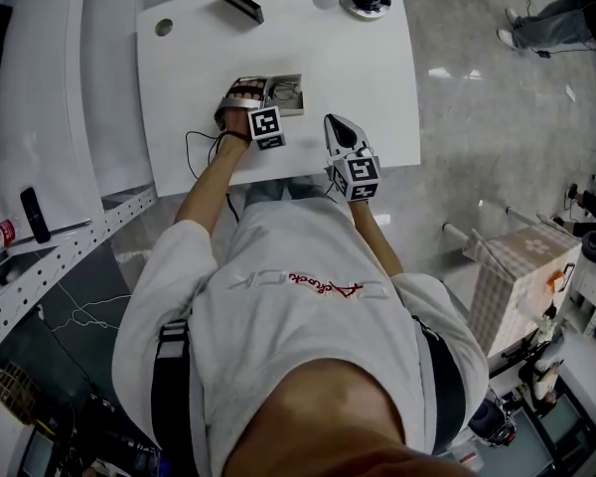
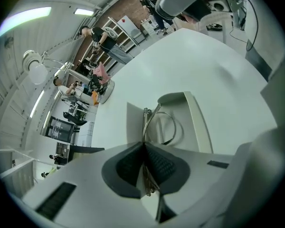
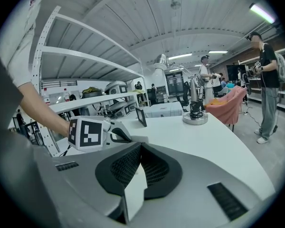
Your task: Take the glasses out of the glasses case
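Left hand-held gripper [image 2: 145, 145] clamps glasses [image 2: 145, 120]; case [image 2: 199, 123] sits mid-table [image 2: 194, 65].

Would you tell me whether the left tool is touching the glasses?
Touching. The left gripper view shows the left tool closed on the thin metal frame of the glasses, which runs out from between its pads into the open case.

The glasses [image 2: 145, 122] are showing thin, glinting metal wire. The case [image 2: 198, 122], walled at their three o'clock, is looking matt, pale, plastic-like. The table [image 2: 190, 65] is gleaming smooth white. The left gripper [image 2: 144, 148] is showing matt grey plastic and dark, dimpled rubbery pads [image 2: 161, 164].
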### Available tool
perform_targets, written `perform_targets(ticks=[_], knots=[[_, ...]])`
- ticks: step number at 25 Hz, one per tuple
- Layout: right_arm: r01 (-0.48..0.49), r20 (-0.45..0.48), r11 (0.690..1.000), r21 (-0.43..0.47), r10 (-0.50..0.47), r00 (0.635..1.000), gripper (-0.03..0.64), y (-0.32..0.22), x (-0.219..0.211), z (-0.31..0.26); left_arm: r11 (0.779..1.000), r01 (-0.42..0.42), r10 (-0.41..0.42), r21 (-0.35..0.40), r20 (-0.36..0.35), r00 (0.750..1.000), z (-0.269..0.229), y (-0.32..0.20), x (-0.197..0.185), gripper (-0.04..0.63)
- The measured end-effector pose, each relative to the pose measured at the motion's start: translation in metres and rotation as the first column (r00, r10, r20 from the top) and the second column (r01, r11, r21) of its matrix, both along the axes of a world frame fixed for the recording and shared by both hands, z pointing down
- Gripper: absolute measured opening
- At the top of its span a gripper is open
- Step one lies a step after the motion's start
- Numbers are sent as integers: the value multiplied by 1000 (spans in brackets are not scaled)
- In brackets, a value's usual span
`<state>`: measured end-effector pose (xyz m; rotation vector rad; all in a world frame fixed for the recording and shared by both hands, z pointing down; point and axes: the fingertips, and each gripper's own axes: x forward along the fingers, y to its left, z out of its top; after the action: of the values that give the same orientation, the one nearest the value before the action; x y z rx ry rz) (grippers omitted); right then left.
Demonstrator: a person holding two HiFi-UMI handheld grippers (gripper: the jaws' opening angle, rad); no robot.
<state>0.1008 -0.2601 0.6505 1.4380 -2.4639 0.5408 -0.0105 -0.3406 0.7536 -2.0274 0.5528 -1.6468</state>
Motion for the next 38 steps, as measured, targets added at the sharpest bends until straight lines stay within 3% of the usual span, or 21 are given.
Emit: perform_targets(ticks=[6,11,14,17,19,20,22,26,28,29,32,34,35,38], knots=[[10,4,1000,8,-10,1000,-5,2,-3,-2,997,42,-33,67,-123,992,-32,-4,8,38],[19,11,1000,17,-19,1000,-3,4,-4,-4,995,93,-85,41,-163,983,-34,6,0,38],[26,12,999,20,-26,1000,-5,5,-5,-4,987,160,-151,15,-264,953,-43,11,-5,38],[32,15,999,26,-32,999,-5,3,-5,-6,974,228,-215,-15,-393,894,-59,12,-6,38],[37,15,999,31,-37,999,-4,2,-6,-8,962,269,-258,-52,-497,829,-72,12,-5,38],[40,15,999,33,-40,999,-3,1,-6,-8,954,288,-282,-79,-556,782,-80,12,-4,38],[45,15,998,38,-46,999,-3,-1,-8,-10,936,319,-330,-145,-674,661,-97,11,-4,37],[48,21,998,51,-49,999,-3,-8,-10,-16,901,330,-400,-281,-833,383,-131,9,-10,37],[48,25,997,60,-49,998,-4,-13,-10,-19,897,310,-401,-316,-875,270,-147,11,-12,37],[49,26,997,65,-50,998,-4,-15,-11,-21,897,299,-399,-327,-889,225,-153,13,-13,37],[53,32,995,81,-56,998,-3,-23,-13,-29,892,280,-401,-354,-906,132,-162,19,-19,37],[54,36,994,93,-58,998,-4,-26,-13,-32,892,274,-397,-360,-914,90,-168,23,-21,37],[55,39,994,99,-59,997,-3,-28,-13,-34,892,274,-393,-358,-916,82,-170,24,-22,37],[65,47,991,116,-71,996,-3,-31,-13,-38,896,281,-382,-344,-920,90,-173,30,-22,37]])
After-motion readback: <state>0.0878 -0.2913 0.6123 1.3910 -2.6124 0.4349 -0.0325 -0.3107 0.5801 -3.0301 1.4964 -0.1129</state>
